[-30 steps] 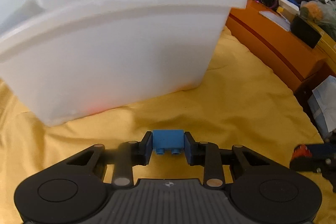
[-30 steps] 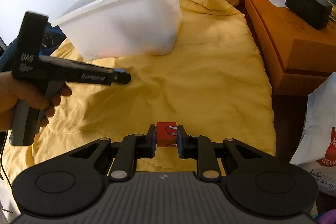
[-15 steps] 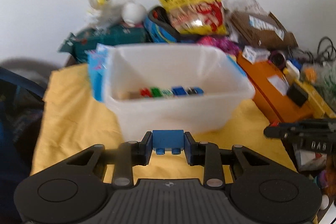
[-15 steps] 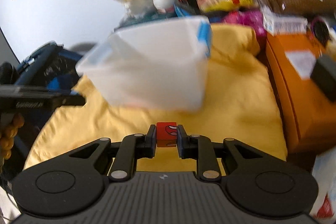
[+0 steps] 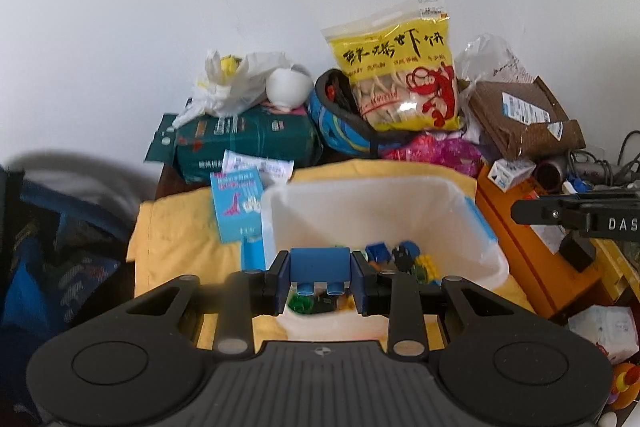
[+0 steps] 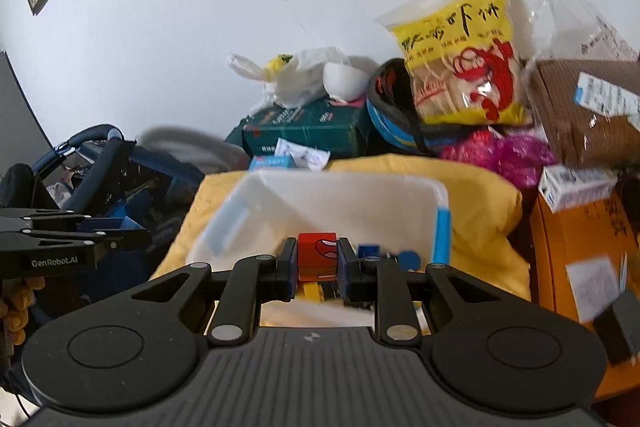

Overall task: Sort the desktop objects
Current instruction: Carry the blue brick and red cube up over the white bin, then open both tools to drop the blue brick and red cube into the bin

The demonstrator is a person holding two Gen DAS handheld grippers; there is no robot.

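Blocks are being sorted into the white bin [image 5: 486, 259], which sits on a yellow cloth [image 5: 176, 227] spread over the worktop. A blue block [image 5: 319, 264] is clamped between the pads of the left tool [image 5: 319, 277], studs facing down, and is held above the near rim of the bin. A red block [image 6: 317, 255] with a white and red print on its face is pinched narrowly in the right tool [image 6: 317, 263], also poised over the near rim. Both pieces seem to be carried high so that they clear the wall before release, judging from the downward tilt of each view into the opening.

Inside the bin, a loose heap of small blocks [image 5: 404, 259] in blue, black, yellow and green is seen along the floor. A blue card [image 5: 236, 207] leans against the far left corner outside. Behind the bin, snack bags and boxes are piled against the wall.
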